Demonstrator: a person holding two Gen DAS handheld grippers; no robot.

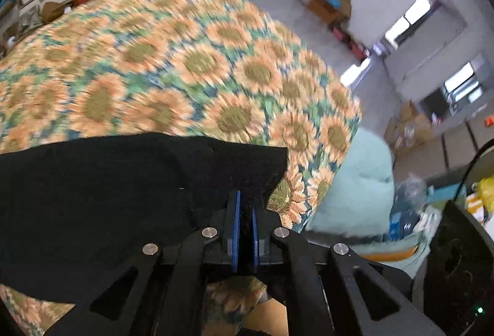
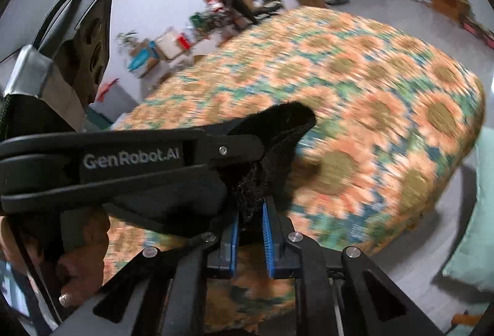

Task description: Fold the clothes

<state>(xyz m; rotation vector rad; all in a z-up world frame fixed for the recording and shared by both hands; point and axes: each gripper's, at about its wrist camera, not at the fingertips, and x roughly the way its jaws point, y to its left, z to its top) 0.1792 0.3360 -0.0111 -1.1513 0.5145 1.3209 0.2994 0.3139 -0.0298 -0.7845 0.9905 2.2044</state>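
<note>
Sunflower bed (image 1: pixel 191 64) fills room. Left tongs (image 1: pixel 245 206) clamped on black cloth (image 1: pixel 123 188) at near edge. Right tongs (image 2: pixel 250 214) pinch cloth too, just beside left tongs.

The sunflower-print bedcover (image 1: pixel 191 58) is smeared by motion blur in both wrist views, so its flowers lose their edges. The black garment (image 1: pixel 108 197) runs off the left edge of the left wrist view, leaving its full shape untold. In the right wrist view, the left gripper (image 2: pixel 234 147) hides part of the cloth bunch. A hand (image 2: pixel 80 268) at the lower left is cut off. Clutter by the far wall (image 2: pixel 228 9) is too blurred to identify.
</note>
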